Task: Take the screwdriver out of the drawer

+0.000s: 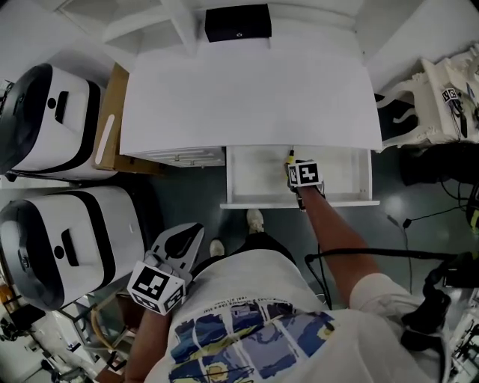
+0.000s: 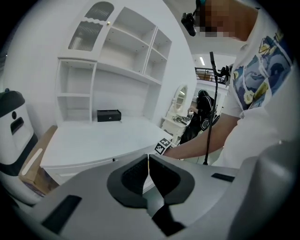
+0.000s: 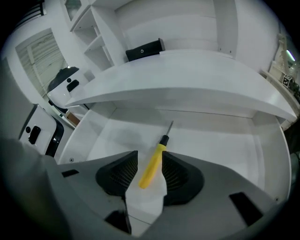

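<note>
A screwdriver with a yellow handle and a thin metal shaft lies on the floor of the open white drawer. Its shaft points toward the drawer's back. My right gripper reaches steeply down into the drawer, jaws open, with the handle lying between the pads; a gap shows on the left side. From the head view, the right gripper sits over the drawer, with the yellow handle just past it. My left gripper hangs low beside the person's body, its jaws shut and empty.
The drawer hangs under a white desk carrying a black box. A second drawer to the left is closed. Two white-and-black appliances and a cardboard box stand on the left. Cables run on the right.
</note>
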### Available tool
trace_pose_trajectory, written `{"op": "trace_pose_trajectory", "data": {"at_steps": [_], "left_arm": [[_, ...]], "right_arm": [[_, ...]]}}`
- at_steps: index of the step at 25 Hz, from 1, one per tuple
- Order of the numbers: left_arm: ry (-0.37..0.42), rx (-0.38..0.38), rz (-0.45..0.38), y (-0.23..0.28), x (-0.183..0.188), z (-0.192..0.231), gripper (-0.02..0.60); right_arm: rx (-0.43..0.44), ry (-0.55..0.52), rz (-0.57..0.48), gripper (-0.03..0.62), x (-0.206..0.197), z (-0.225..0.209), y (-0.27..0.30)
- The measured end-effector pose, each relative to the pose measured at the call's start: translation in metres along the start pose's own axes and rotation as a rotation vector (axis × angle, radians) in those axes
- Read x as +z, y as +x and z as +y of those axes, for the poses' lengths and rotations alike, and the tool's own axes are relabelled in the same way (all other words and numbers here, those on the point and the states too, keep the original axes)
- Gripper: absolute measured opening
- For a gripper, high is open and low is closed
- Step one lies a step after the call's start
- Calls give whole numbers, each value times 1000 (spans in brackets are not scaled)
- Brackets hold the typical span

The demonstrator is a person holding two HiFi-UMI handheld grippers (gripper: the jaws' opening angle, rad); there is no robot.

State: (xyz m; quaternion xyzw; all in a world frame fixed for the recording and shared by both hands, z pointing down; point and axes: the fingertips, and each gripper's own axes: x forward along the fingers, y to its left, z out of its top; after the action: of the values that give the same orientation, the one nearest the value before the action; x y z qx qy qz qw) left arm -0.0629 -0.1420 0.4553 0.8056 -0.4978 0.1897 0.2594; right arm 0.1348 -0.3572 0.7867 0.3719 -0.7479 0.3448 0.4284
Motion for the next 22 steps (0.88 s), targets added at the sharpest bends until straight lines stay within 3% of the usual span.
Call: {"op": "trace_pose_trajectory", "data": {"at_steps": [9, 22], "left_arm": [[-28, 68, 13, -4, 1, 13, 15], [-18, 75, 20, -2, 5, 16, 14]], "right_arm": [[-39, 82, 63, 186, -5, -10, 30], [-53, 137, 75, 110, -12, -15, 39]]}}
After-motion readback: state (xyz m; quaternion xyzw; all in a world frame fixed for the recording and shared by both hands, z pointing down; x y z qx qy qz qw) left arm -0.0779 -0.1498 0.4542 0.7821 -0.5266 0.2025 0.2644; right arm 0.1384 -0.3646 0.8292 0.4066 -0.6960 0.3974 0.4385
